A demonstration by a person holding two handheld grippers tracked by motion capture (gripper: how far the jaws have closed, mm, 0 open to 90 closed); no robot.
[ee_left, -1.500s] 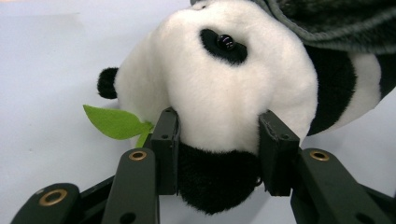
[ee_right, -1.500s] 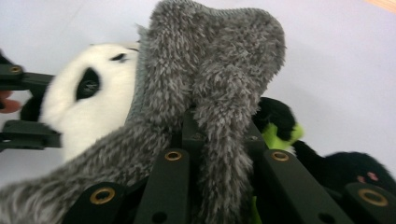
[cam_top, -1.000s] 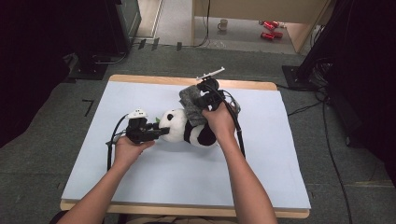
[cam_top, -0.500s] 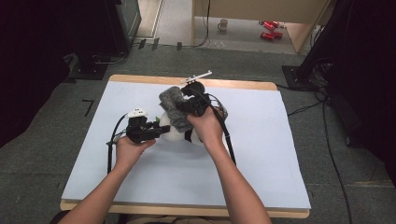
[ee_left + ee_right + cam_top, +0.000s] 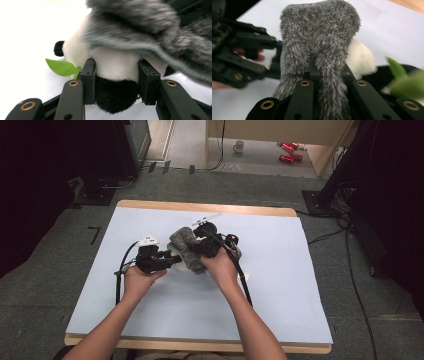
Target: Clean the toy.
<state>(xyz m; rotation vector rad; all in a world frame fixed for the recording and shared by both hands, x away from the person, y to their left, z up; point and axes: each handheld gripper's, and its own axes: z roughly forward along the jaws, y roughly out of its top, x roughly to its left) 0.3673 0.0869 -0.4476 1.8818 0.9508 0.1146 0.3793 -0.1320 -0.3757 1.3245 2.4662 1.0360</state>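
A black-and-white panda plush [image 5: 117, 52] with a green felt leaf [image 5: 62, 67] lies at the middle of the pale blue mat [image 5: 300, 310]. My left gripper [image 5: 117, 65] is shut on the panda's lower end, one pad pressing each side. In the high view that left gripper [image 5: 174, 259] points right, into the toy. A grey fuzzy cloth [image 5: 319, 40] is pinched in my right gripper [image 5: 327, 70], which is shut on it. The cloth [image 5: 184, 248] drapes over the panda and hides most of it from above. My right gripper [image 5: 196, 248] sits just right of the cloth.
The mat covers a wooden table [image 5: 200, 346] with bare mat to the left, right and front of the hands. Black cables [image 5: 243, 280] trail from both grippers. On the floor beyond stand a mug [image 5: 240, 145] and red cans [image 5: 286, 151].
My right gripper has carried the grey cloth left and down, from beside the panda to over it, so the toy is now mostly covered. The left gripper has kept its place and its hold.
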